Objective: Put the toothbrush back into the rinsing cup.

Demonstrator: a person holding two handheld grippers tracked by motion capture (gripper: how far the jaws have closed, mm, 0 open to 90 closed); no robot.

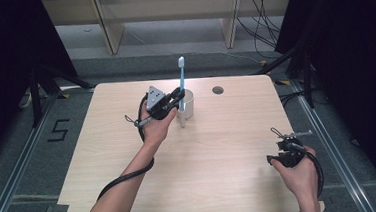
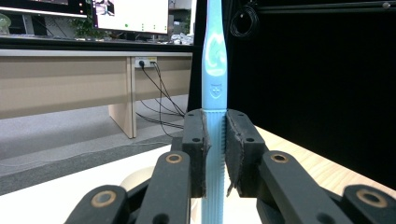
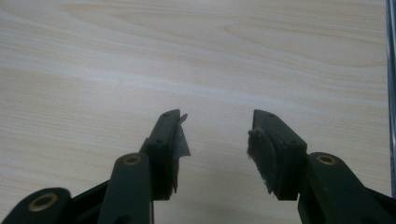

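Clamped between both pads of the left gripper (image 2: 215, 154) is a blue toothbrush (image 2: 214, 70), held upright by its ribbed handle, head up. Its lower end hangs just beside the white cup (image 1: 188, 104) near the table's (image 1: 132, 200) far edge. Keep the handle vertical, centre it over the cup mouth, then lower before releasing. Right gripper (image 3: 215, 140) rests open, holding nothing, well apart.

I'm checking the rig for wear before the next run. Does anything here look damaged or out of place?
Yes: the dark pad linings on the right gripper look frayed, with ragged edges peeling off both open jaws. Otherwise the left gripper holds the light blue plastic toothbrush upright beside the white round cup.
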